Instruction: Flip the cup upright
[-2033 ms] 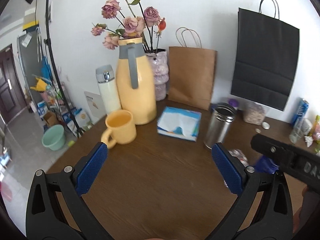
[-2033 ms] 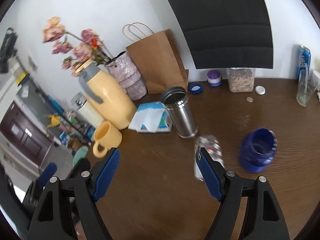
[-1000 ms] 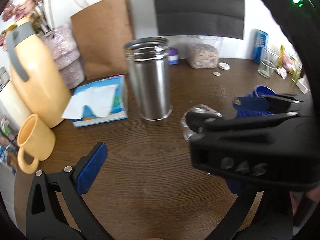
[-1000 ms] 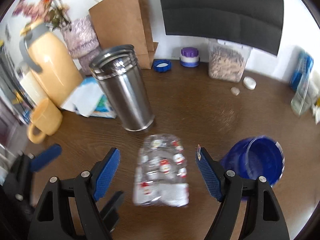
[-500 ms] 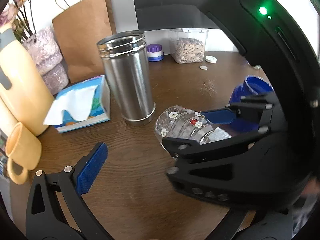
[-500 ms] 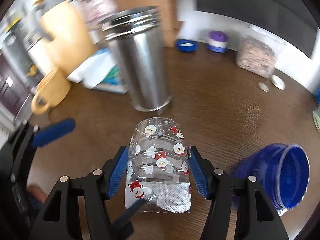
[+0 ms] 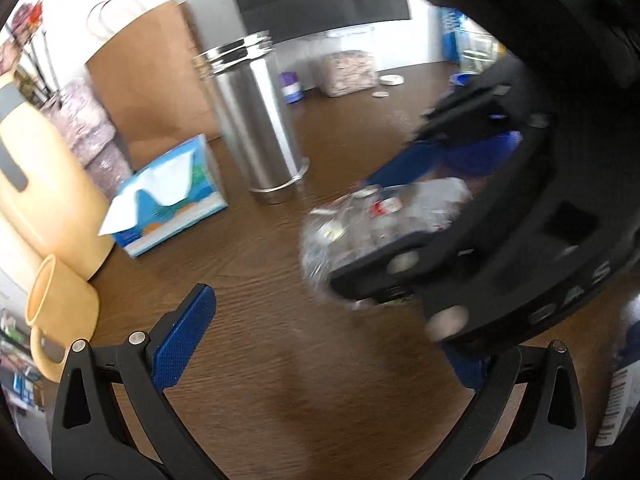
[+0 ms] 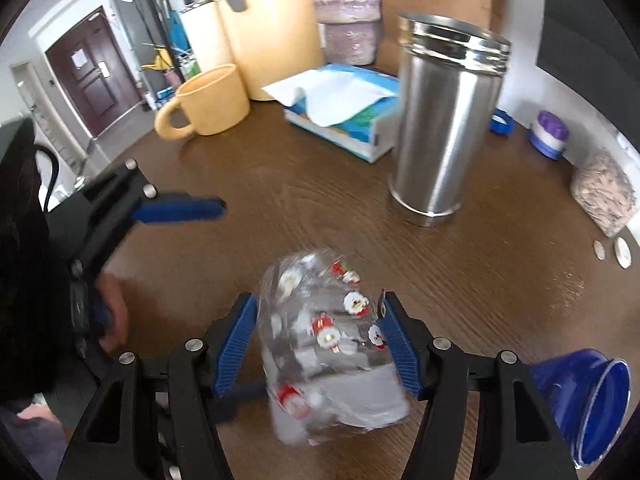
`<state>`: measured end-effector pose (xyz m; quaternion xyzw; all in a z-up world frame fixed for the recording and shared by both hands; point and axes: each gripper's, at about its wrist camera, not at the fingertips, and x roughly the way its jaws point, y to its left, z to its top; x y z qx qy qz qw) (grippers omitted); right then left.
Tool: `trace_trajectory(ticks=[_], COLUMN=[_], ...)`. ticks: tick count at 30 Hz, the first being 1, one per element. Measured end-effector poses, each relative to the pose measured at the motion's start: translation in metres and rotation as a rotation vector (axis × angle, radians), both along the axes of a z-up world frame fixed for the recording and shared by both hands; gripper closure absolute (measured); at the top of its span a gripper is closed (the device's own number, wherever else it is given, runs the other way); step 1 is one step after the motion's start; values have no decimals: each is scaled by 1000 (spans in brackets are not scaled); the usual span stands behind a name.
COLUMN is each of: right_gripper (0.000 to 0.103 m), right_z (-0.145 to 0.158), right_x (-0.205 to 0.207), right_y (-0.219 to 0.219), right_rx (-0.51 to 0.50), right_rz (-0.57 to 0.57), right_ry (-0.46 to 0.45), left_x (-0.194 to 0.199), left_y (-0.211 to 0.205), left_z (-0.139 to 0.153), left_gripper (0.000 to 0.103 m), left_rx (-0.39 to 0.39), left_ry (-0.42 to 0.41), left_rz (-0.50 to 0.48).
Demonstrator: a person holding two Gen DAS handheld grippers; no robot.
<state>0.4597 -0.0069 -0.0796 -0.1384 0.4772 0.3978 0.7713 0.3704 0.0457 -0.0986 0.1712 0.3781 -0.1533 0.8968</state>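
Note:
A clear plastic cup [image 8: 320,320] with Santa stickers lies tilted on its side between the blue pads of my right gripper [image 8: 320,340], which is shut on it. Its closed base points away from the camera and it is blurred. In the left wrist view the same cup [image 7: 380,220] hangs just above the brown table [image 7: 260,360], held by the black right gripper [image 7: 384,216]. My left gripper [image 7: 324,348] is open and holds nothing. Its right finger is partly hidden behind the right gripper. One of its blue pads [image 8: 180,208] shows at the left.
A blue cup [image 8: 580,396] lies on its side at the right. A steel tumbler [image 8: 444,128], a tissue box [image 8: 344,112], a yellow mug [image 8: 208,100] and a yellow jug [image 7: 44,184] stand behind. A brown paper bag [image 7: 152,92] leans on the wall.
My right gripper came down over the lying clear cup, shut on it, and now lifts and turns it. The left gripper stayed open and swung toward it.

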Motion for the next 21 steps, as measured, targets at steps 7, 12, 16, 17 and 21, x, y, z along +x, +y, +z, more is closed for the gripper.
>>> trace_trajectory(ticks=[7, 12, 16, 17, 21], right_gripper=[32, 32, 32, 32, 32], right_z=[8, 30, 34, 32, 30], right_x=[-8, -8, 7, 11, 19], right_y=[6, -7, -18, -24, -52], right_rx=[31, 60, 3, -15, -24], right_rz=[59, 23, -110, -148, -268], right_ry=[21, 22, 57, 60, 103], left_x=[-3, -1, 19, 28, 35], left_y=[-14, -4, -10, -13, -28], left_z=[2, 6, 1, -2, -10], left_gripper=[1, 2, 14, 35, 42], left_rx=[-127, -124, -123, -130, -107], left_ry=[30, 55, 90, 120, 205], left_rz=[26, -48, -128, -144, -181])
